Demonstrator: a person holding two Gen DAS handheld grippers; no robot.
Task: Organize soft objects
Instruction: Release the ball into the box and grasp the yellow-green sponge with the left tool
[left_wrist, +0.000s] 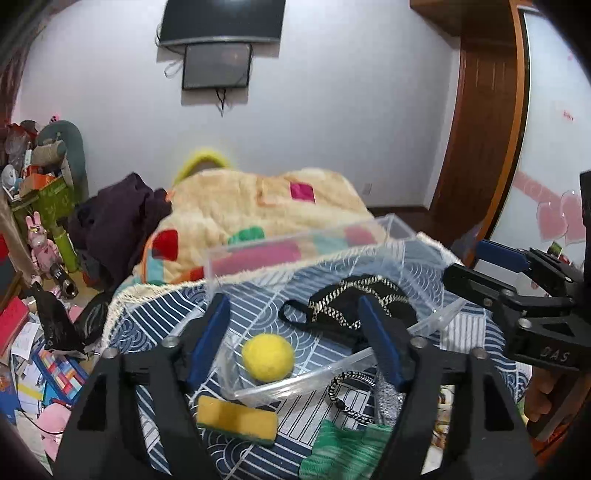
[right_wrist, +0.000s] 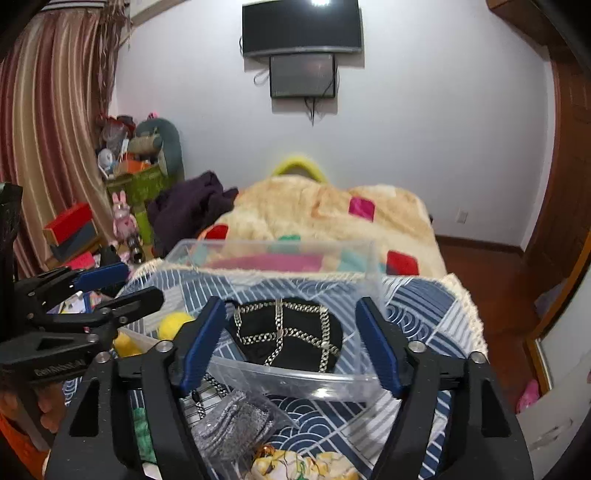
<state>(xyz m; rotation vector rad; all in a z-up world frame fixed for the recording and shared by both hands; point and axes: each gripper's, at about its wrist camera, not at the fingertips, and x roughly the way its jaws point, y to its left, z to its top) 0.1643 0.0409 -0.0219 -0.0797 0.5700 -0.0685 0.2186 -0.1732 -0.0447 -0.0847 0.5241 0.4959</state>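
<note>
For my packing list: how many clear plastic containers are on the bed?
2. The big clear box holds the black cap. A shallower clear tray, left of it, holds the yellow ball. Others may be hidden.

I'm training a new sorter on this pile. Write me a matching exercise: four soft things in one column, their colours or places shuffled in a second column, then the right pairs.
Things
1. ball
2. sponge
3. knitted cloth
4. chain-trimmed cloth

Colour or place
A. black, lying in the clear box
B. green all over
C. yellow on top, green underneath
D. plain yellow

Pairs: 1-D, 2-C, 3-B, 4-A
</note>
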